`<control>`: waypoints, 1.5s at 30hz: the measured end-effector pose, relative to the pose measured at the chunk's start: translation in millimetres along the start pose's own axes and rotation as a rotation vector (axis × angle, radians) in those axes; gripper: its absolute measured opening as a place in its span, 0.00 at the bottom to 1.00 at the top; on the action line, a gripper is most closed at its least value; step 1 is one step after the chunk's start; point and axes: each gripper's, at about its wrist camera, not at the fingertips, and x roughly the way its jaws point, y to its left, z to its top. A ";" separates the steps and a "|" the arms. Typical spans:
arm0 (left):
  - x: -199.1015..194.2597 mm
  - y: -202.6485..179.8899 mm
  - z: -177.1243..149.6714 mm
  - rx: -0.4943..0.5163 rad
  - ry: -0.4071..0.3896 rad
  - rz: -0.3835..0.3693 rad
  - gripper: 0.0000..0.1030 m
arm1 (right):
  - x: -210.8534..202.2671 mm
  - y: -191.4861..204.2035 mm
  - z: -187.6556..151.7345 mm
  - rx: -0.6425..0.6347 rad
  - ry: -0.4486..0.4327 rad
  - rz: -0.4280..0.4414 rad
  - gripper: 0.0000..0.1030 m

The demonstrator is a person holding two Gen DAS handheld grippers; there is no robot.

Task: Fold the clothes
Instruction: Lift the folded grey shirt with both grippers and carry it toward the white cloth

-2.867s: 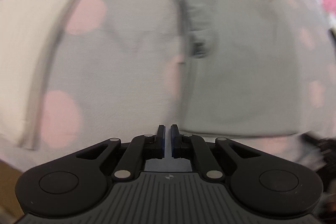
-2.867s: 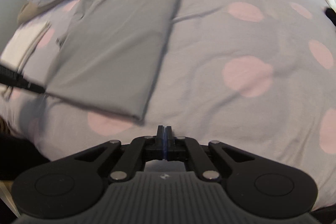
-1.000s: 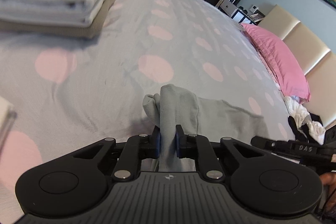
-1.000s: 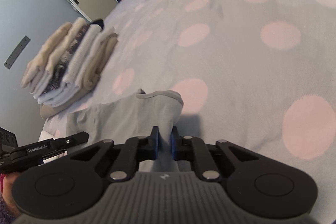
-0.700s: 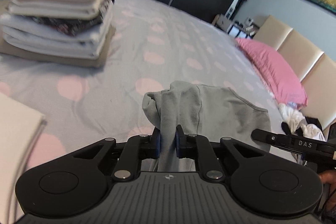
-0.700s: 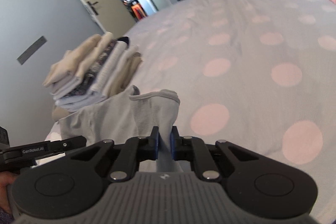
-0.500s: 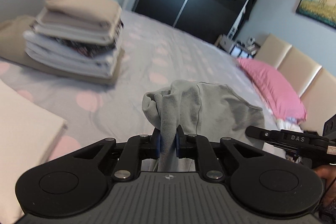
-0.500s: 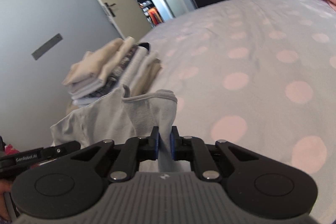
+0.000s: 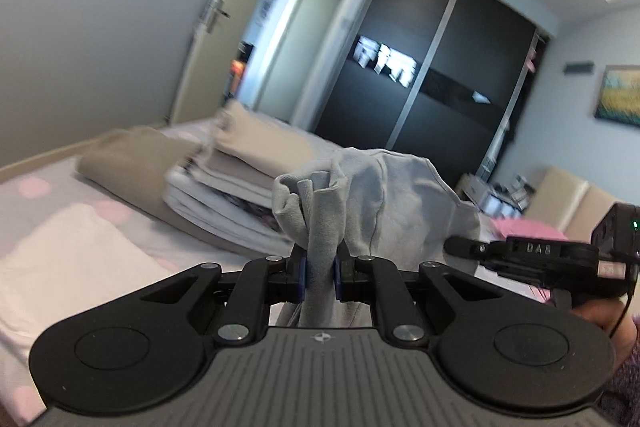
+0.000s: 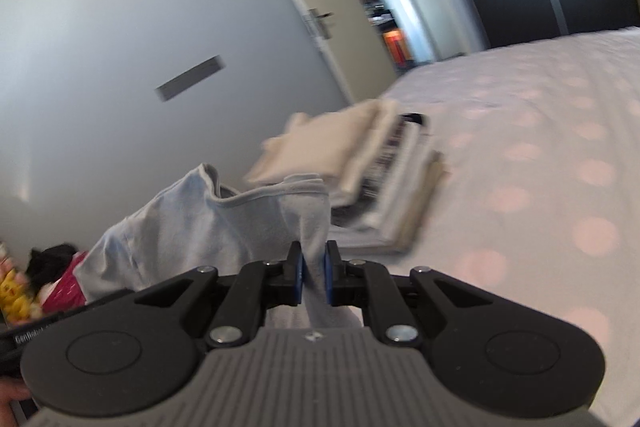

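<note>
Hanging lifted above the dotted bed [image 10: 560, 131], a grey garment [image 9: 384, 195], stretched crosswise between both tools, its bunched edge poking toward 12 o'clock. Clamping on it, the left gripper [image 9: 319, 269] and the right gripper [image 10: 313, 277], both pointing slightly downward. Sitting at 11 o'clock, a stack of folded clothes [image 9: 224, 179].

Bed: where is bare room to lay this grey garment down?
Free: the dotted bedspread right of the folded stack. Crowded: the stack and the white folded piece beside it. Both tongs grip the grey garment.
</note>
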 end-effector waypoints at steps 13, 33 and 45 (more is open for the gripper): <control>-28.9 78.3 15.3 -0.243 -0.151 0.255 0.10 | 153.8 117.8 48.5 -0.234 0.200 0.243 0.11; 32.7 180.3 4.8 -0.406 0.116 0.634 0.11 | 396.9 188.6 -16.4 -0.407 0.576 0.306 0.11; 59.2 212.1 -9.9 -0.446 0.250 0.771 0.12 | 467.1 175.4 -66.8 -0.397 0.641 0.280 0.12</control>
